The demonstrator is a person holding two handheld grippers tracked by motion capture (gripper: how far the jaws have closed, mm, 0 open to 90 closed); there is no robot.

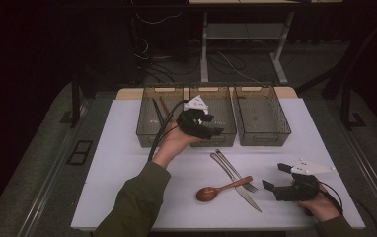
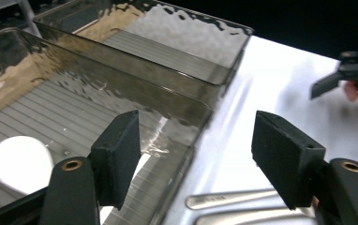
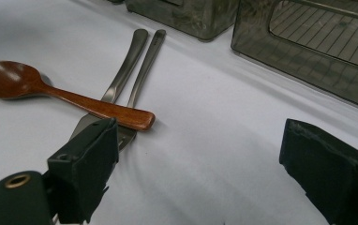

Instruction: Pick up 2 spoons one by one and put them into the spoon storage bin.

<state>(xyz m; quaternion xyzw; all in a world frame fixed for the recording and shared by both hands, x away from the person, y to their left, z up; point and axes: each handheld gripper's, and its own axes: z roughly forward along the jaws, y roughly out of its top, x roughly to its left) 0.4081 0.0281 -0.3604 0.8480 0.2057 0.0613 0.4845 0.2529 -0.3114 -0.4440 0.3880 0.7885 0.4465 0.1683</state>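
Empty, jaws spread, the left gripper (image 1: 207, 124) hangs over the middle bin (image 1: 216, 114), while beside the right gripper (image 1: 278, 178), also spread, the wooden spoon (image 1: 221, 189) crossing fork (image 1: 238, 172) and knife (image 1: 239, 184) could drag both if lifted carelessly.

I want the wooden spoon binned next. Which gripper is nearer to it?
Right. The right gripper sits open beside the wooden spoon's handle end; the left gripper is up over the bins.

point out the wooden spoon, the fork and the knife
wooden spoon (image 1: 207, 193), high view, on its bowl
fork (image 1: 250, 187), high view, on its tines
knife (image 1: 248, 197), high view, on its blade
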